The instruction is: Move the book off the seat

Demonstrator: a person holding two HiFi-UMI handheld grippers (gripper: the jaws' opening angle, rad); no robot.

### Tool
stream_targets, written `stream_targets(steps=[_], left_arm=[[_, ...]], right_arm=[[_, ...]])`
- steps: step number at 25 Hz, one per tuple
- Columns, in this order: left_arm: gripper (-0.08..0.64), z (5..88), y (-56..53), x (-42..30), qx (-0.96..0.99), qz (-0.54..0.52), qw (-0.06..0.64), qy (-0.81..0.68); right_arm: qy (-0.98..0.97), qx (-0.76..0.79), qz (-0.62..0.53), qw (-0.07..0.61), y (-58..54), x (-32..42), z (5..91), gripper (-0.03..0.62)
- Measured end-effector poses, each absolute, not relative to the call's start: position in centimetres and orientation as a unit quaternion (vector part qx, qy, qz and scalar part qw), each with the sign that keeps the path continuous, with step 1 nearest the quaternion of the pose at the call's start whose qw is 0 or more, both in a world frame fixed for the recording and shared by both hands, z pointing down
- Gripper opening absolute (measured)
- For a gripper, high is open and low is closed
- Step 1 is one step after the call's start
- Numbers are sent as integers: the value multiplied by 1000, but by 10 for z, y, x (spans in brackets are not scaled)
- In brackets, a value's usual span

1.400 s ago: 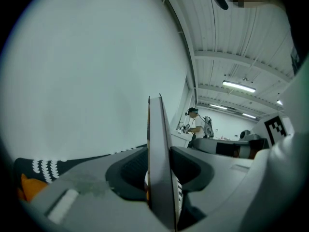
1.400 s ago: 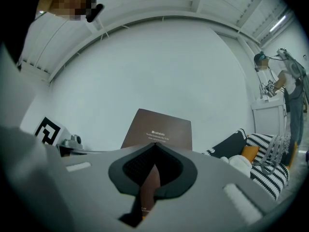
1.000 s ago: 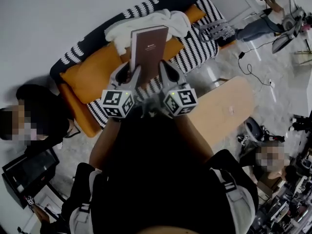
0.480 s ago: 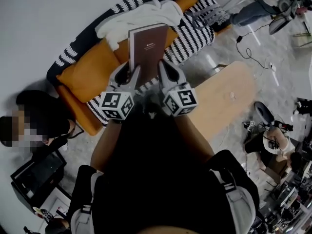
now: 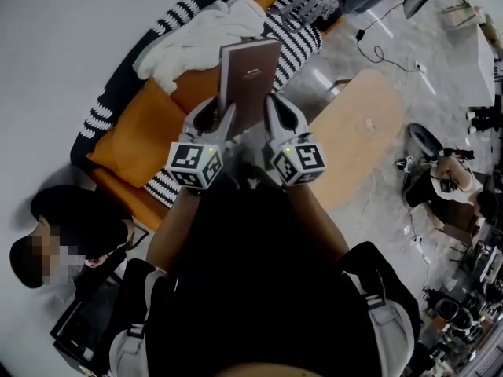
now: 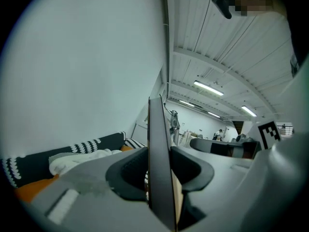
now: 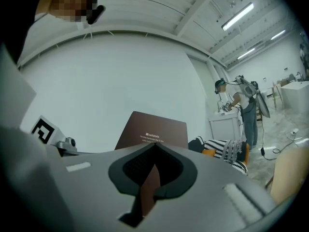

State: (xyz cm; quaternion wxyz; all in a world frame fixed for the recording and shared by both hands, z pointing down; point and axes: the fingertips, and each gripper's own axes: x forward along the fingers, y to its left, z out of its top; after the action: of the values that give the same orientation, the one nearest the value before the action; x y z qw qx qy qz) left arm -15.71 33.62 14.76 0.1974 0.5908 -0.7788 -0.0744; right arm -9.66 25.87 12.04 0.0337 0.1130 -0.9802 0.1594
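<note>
I hold a brown hardcover book [image 5: 249,81] upright in the air, above the sofa's front edge. My left gripper [image 5: 217,121] is shut on its lower left edge and my right gripper [image 5: 275,118] is shut on its lower right edge. In the left gripper view the book [image 6: 157,149] stands edge-on, pinched between the dark pads of the left gripper [image 6: 160,174]. The right gripper view shows the book's cover [image 7: 155,131] with small white print, rising out of the right gripper [image 7: 153,172]. The sofa's orange seat [image 5: 145,124] lies below and to the left.
A white blanket [image 5: 196,42] is bunched on the sofa beside black-and-white striped cushions [image 5: 292,34]. A light wooden table [image 5: 357,144] stands to the right of my grippers. One person [image 5: 75,230] crouches at the lower left, another [image 5: 444,183] at the right. Cables cross the floor at the upper right.
Both grippers have swung right with the book, away from the orange seat and the blanket, toward the striped cushion and the wooden table. Both grips look the same.
</note>
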Motion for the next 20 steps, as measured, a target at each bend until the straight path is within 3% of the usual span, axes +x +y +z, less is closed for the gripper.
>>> stream_targets(steps=[20], left_arm=[[155,173,281,-82,719,-56,218,-658]], right_arm=[[-942,298,154,10,220,1,144,5]])
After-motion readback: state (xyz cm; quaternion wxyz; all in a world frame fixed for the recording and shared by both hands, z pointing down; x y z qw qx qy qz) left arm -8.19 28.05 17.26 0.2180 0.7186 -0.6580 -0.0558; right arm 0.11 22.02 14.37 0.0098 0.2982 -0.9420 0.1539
